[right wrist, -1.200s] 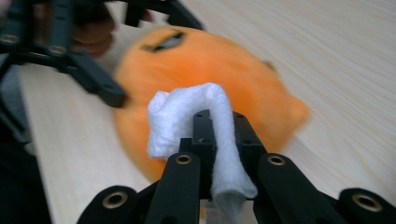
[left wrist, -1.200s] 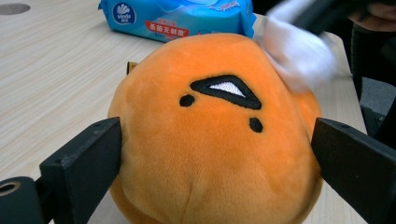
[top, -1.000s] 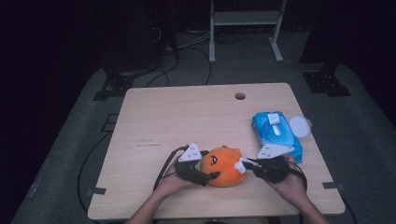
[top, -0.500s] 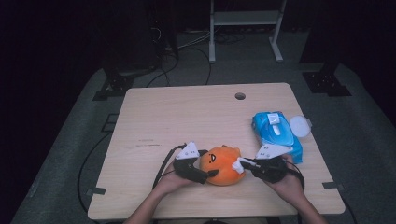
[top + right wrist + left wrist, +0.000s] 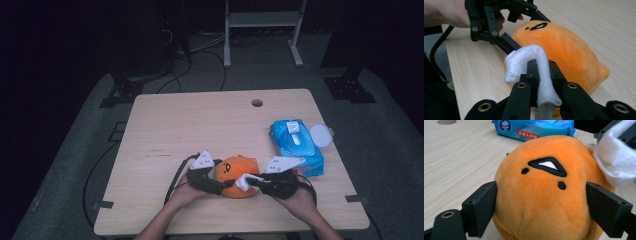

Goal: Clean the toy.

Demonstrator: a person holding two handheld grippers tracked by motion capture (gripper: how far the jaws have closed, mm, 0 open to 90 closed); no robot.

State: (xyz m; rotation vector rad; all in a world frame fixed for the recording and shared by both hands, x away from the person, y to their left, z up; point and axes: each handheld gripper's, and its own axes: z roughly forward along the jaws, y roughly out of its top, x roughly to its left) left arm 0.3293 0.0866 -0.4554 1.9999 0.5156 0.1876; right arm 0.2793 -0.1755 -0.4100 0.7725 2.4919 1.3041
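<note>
**Plush toy clamped and wiped at near edge of table**

An orange plush toy [image 5: 239, 175] was seen at the near middle of the wooden table [image 5: 200, 125], just in front of the person's hands. It was judged light, soft and squashy, not fragile and not slippery, since the pile would give grip; the round body would deform under pressure, so hold was best taken across its widest sides, low down, as done here. The embroidered face was seen turned up toward the left.

The left gripper [image 5: 541, 202] was held wide apart, with both black pads pressed against the toy's flanks, so the toy was clamped and steadied. The right gripper [image 5: 541, 72] was closed together on a folded white wipe [image 5: 534, 67], pinched tight, with the loose loop of the wipe laid against the toy's right side. In the high view the wipe [image 5: 243, 181] was seen touching the near right part of the toy.

A blue pack of wet wipes [image 5: 295, 145] was lying at the right, well apart from the toy, with its round white lid [image 5: 320, 135] open to the far right
</note>
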